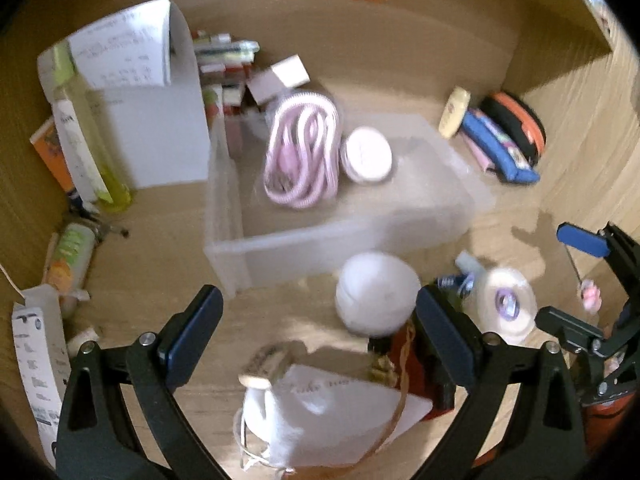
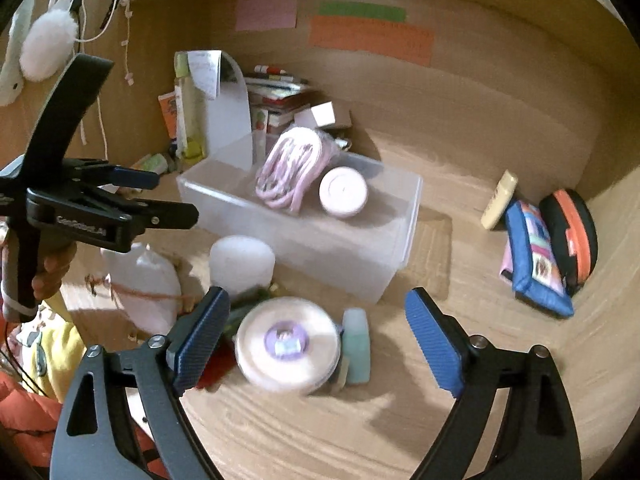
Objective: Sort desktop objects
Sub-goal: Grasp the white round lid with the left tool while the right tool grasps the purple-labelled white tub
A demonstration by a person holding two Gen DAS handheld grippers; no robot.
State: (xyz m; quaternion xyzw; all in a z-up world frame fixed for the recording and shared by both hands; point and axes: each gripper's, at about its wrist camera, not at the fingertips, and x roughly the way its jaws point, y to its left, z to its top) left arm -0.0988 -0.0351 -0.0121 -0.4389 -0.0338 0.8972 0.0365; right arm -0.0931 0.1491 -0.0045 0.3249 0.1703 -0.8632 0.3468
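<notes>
— Right wrist view first: where do you stand in the sorting?

— Between picks, I judge. My right tongs (image 2: 316, 344) are spread wide and hold nothing. Just ahead of their tips, nearer the left pad, lies a round flat white tape roll with a purple core (image 2: 289, 345); a small teal plastic bottle (image 2: 356, 346) touches its right side.

— And the container?

— The clear rectangular plastic bin (image 2: 384, 248) sits beyond those, straight ahead of the right tongs. It already holds a coiled pink-and-white cable in a clear bag (image 2: 289, 168) and a round pale pink tin (image 2: 343, 191), side by side.

— Your other hand?

— My left tongs (image 1: 316, 340) are also open and empty. A squat white cylindrical jar (image 1: 374, 296) stands just beyond their tips, toward the right pad, and a white drawstring pouch (image 1: 320, 412) lies between the fingers, low down.

— Next move?

— Probably the tape roll. I'd centre the right tongs over it, drop low enough for the pads to catch its thin rim, and close without trapping the teal bottle. The blur makes finer detail unclear.
</notes>
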